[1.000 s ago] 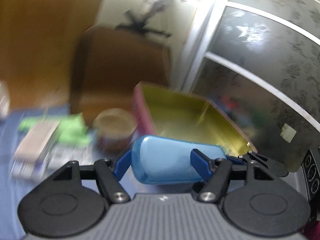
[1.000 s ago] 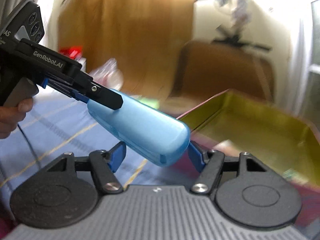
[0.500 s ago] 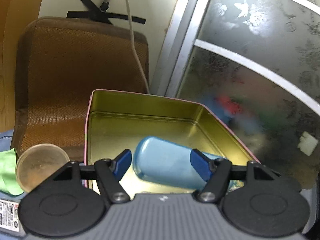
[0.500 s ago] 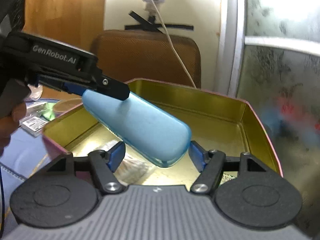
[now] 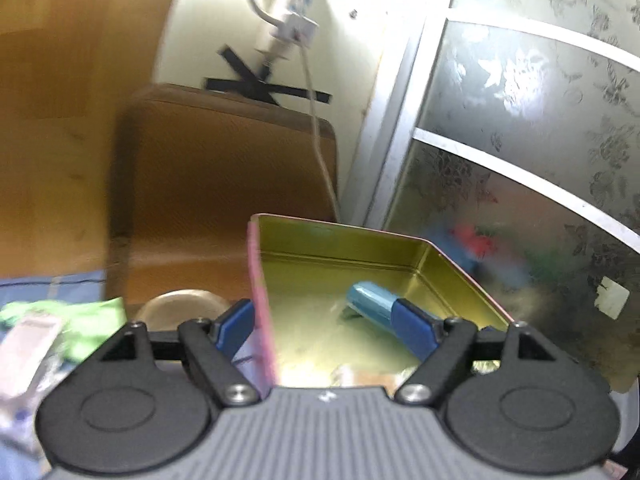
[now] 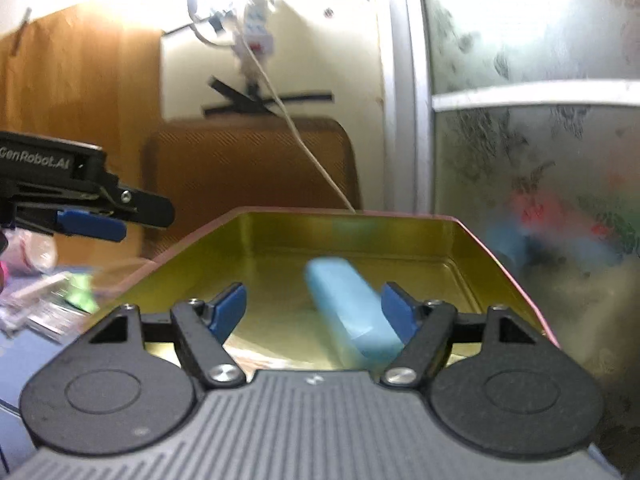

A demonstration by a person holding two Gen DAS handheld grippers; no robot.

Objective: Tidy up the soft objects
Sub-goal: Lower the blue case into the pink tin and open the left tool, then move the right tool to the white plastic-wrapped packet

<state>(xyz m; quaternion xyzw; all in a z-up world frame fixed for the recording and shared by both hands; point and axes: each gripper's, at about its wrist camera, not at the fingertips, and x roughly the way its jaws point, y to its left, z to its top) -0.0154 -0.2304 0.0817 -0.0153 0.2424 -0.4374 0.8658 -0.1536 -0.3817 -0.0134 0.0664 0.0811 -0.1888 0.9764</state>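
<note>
A light blue soft pouch (image 6: 348, 308) lies free on the floor of the open gold tin (image 6: 360, 224) with a pink outside. It also shows in the left wrist view (image 5: 370, 302), in the tin (image 5: 340, 250). My right gripper (image 6: 312, 310) is open just above the tin, the pouch near its right finger. My left gripper (image 5: 326, 324) is open and empty, straddling the tin's left wall. The left gripper also shows at the left of the right wrist view (image 6: 120, 216).
A brown padded chair back (image 5: 224, 184) stands behind the tin, with a white cable (image 5: 320, 152) hanging over it. A frosted glass door (image 5: 520, 152) is at the right. A round lidded jar (image 5: 180, 308), green cloth (image 5: 80, 320) and packets lie left on blue fabric.
Both grippers let go of the blue pouch, which dropped into the tin. Both jaws opened wide. The left gripper pulled back to the left, away from the pouch.
</note>
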